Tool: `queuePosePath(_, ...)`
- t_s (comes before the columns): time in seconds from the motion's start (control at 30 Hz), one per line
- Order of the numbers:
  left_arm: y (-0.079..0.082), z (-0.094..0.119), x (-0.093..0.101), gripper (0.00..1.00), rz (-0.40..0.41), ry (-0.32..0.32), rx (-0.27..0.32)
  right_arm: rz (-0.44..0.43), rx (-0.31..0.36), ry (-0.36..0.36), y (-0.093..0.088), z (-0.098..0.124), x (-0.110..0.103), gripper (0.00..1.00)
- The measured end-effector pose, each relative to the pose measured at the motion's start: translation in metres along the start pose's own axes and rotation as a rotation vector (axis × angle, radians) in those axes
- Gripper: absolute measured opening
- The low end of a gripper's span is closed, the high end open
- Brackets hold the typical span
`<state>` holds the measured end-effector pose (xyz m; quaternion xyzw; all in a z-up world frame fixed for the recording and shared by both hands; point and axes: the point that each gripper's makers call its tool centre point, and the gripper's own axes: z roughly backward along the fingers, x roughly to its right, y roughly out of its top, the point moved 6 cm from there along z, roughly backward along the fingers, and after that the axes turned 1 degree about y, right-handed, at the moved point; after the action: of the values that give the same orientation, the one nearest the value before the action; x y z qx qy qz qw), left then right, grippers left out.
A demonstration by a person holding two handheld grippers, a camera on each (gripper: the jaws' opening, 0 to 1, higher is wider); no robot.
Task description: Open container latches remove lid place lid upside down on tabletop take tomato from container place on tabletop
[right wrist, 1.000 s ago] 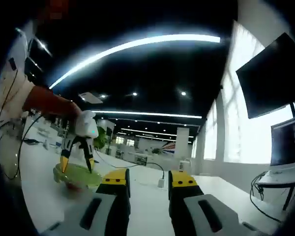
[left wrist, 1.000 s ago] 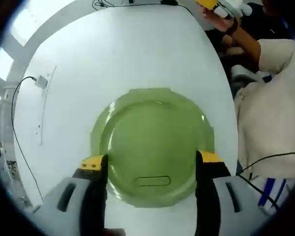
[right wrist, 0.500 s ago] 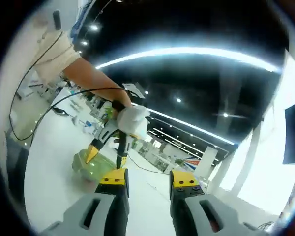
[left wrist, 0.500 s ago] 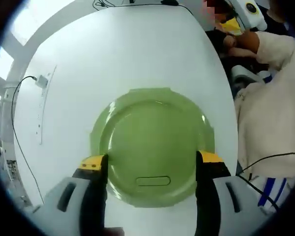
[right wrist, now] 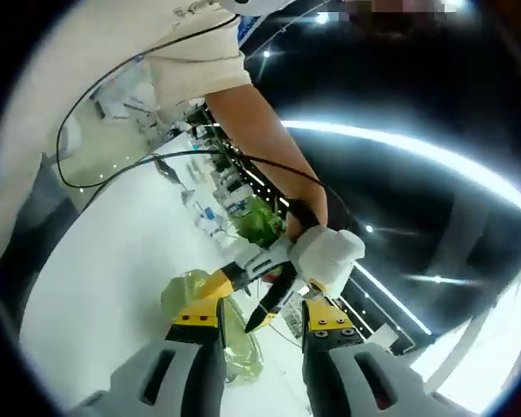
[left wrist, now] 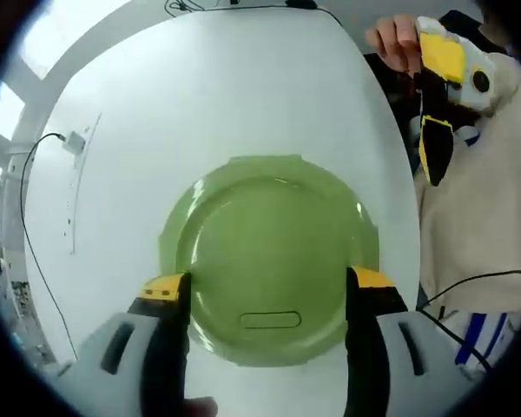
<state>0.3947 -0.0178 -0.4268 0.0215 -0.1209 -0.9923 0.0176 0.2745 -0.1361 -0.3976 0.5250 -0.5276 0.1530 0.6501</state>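
A round green container with its lid on lies on the white tabletop; a small oblong tab marks the lid's near edge. My left gripper hangs just above it, open, one yellow-tipped jaw at each side of the lid and nothing gripped. My right gripper is up in the air at the upper right, held by a hand. In the right gripper view my right gripper is open and empty, looking at the left gripper over the translucent green container.
A black cable with a small white adapter runs along the table's left side. The person's cream clothing and dangling cables stand past the table's right edge. The person's arm reaches across the right gripper view.
The left gripper and container have stayed put. The right gripper has swung into the left gripper view at the upper right, and its camera has rolled and come nearer to the left gripper.
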Motion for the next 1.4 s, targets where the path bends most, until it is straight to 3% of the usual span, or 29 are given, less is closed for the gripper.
queuePosePath(0.1, 0.0, 0.0, 0.0, 0.66, -0.002, -0.001, 0.002, 0.094, 0.031, 0.057, 0.005, -0.007, -0.012, 0.3)
queuePosePath(0.2, 0.0, 0.0, 0.0, 0.66, -0.005, -0.001, -0.001, 0.118, 0.074, 0.087, 0.0, -0.011, -0.024, 0.3)
queuePosePath(0.3, 0.0, 0.0, 0.0, 0.66, -0.007, -0.002, -0.005, 0.256, 0.112, 0.124, 0.002, -0.017, -0.037, 0.3)
queuePosePath(0.57, 0.0, 0.0, 0.0, 0.66, -0.001, -0.001, 0.004, 0.319, 0.174, 0.198, 0.005, -0.028, -0.064, 0.3)
queuePosePath(0.9, 0.0, 0.0, 0.0, 0.66, -0.001, -0.001, 0.008, 0.37, 0.18, 0.202, -0.011, -0.039, -0.073, 0.3)
queuePosePath(1.2, 0.0, 0.0, 0.0, 0.66, -0.002, -0.001, 0.014, 0.509, 0.211, 0.193, -0.026, -0.045, -0.082, 0.28)
queuePosePath(1.23, 0.0, 0.0, 0.0, 0.66, -0.002, -0.002, 0.014, 0.565, 0.22, 0.182, -0.028, -0.046, -0.082, 0.28)
queuePosePath(1.4, 0.0, 0.0, 0.0, 0.66, -0.002, -0.002, 0.016, 0.585, 0.261, 0.171, -0.034, -0.048, -0.083, 0.22)
